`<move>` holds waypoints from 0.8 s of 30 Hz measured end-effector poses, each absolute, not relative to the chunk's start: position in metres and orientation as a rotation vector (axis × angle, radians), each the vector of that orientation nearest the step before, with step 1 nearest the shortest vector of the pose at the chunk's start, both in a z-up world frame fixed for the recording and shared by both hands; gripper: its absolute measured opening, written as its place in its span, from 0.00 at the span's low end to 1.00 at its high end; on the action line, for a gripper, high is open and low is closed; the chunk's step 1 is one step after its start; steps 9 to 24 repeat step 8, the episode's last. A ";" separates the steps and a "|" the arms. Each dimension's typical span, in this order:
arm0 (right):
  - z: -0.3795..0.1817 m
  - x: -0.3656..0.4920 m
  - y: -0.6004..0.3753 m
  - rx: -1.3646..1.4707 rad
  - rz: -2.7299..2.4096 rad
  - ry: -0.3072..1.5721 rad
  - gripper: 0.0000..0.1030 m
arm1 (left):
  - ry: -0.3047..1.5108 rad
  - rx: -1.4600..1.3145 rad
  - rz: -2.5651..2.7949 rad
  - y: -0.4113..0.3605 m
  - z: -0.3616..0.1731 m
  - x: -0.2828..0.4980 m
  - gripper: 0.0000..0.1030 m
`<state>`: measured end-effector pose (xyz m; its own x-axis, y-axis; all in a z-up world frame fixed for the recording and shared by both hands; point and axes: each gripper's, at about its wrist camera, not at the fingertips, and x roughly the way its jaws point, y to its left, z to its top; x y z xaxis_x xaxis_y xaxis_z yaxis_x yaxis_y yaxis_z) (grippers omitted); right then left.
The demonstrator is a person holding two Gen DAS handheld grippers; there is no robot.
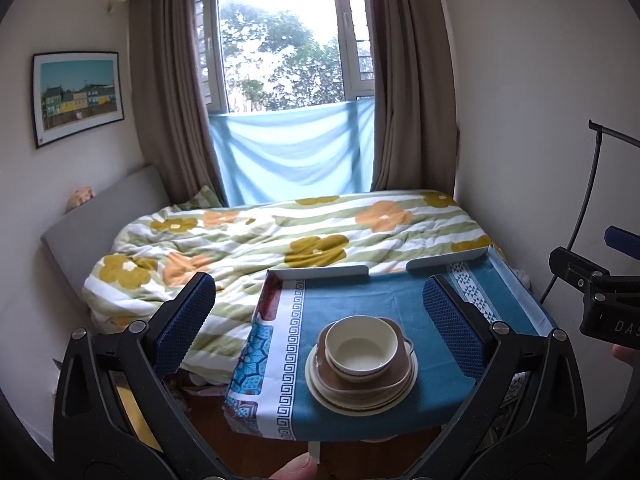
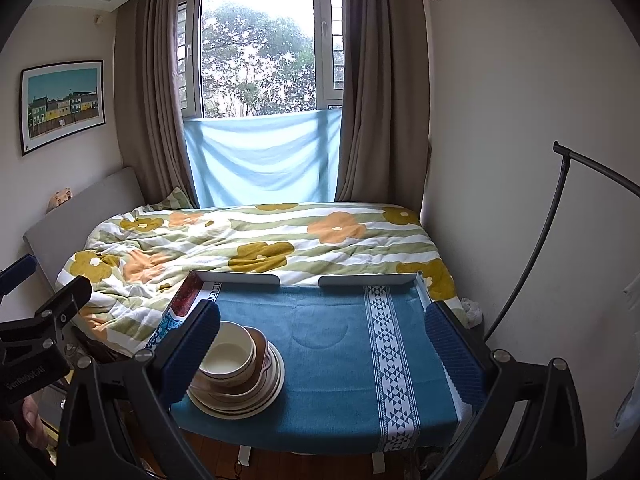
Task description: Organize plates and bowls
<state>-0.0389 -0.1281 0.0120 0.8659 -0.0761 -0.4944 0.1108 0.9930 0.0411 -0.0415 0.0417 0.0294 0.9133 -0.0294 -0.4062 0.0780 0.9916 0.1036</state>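
A stack of dishes stands on a small table covered with a blue cloth point(image 1: 360, 296). A cream bowl point(image 1: 362, 344) sits on top of a brown dish point(image 1: 396, 380), which rests on cream plates point(image 1: 320, 384). My left gripper point(image 1: 320, 320) is open and empty, held above and in front of the stack. My right gripper point(image 2: 322, 344) is open and empty. In the right wrist view the stack point(image 2: 236, 368) sits at the table's front left, partly behind the left fingertip point(image 2: 192, 352).
The table point(image 2: 340, 344) has a white raised rim point(image 2: 240, 278) at its far edge. A bed with a flowered quilt point(image 2: 256, 240) lies behind it. A wall is at the right, with a black cable stand point(image 2: 560, 200).
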 end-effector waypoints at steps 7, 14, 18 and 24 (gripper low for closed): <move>0.012 -0.038 -0.128 0.069 -0.098 0.516 0.99 | 0.399 0.113 -0.051 0.047 0.028 -0.036 1.00; 0.012 -0.038 -0.128 0.069 -0.098 0.515 0.99 | 0.399 0.112 -0.049 0.048 0.028 -0.035 1.00; 0.012 -0.038 -0.128 0.069 -0.098 0.515 0.99 | 0.399 0.112 -0.049 0.048 0.028 -0.035 1.00; 0.012 -0.038 -0.128 0.069 -0.098 0.515 0.99 | 0.399 0.112 -0.049 0.048 0.028 -0.035 1.00</move>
